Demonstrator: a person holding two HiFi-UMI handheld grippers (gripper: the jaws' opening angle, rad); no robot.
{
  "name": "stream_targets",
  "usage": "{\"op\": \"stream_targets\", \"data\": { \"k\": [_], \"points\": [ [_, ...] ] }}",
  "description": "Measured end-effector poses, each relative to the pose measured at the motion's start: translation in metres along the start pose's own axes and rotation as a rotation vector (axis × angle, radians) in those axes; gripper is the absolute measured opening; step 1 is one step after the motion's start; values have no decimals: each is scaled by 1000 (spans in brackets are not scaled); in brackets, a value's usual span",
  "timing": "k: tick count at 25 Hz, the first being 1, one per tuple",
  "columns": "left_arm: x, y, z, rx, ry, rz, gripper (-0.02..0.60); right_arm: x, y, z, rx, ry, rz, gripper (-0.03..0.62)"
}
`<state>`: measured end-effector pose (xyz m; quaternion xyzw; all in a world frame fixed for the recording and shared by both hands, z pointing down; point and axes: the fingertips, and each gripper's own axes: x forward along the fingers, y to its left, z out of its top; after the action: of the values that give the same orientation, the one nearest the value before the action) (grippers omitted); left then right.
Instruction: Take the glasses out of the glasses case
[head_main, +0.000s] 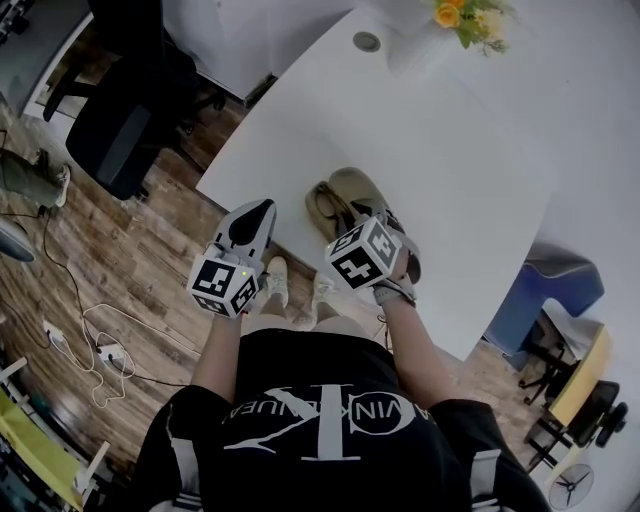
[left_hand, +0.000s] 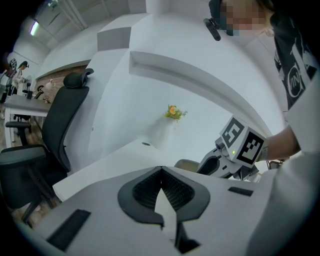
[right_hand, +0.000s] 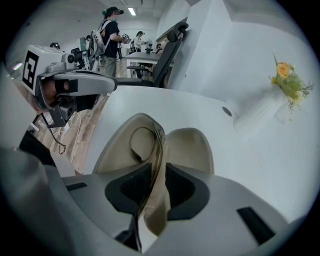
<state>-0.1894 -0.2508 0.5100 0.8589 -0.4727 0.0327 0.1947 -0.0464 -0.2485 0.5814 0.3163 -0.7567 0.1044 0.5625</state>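
The beige glasses case (right_hand: 192, 145) lies open near the white table's (head_main: 430, 140) front edge, with the glasses (right_hand: 141, 143) sitting inside. The right gripper's (right_hand: 157, 175) jaws are closing around the frame, not quite pinching it. The left gripper (left_hand: 161, 172) hovers alongside, jaws pressed together and empty.

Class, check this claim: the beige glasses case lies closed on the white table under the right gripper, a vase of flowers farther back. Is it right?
No: the glasses case lies open, not closed. The right gripper view shows both halves spread, glasses inside. Table, vase and right gripper, its jaws closing round the frame, are as stated.
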Motion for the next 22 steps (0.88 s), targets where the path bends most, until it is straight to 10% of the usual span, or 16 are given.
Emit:
{"op": "stream_targets", "data": {
  "k": [22],
  "points": [
    [-10, -6, -10, -18, -1, -1, 14, -5, 1, 3, 184, -107, 26, 34]
  ]
}}
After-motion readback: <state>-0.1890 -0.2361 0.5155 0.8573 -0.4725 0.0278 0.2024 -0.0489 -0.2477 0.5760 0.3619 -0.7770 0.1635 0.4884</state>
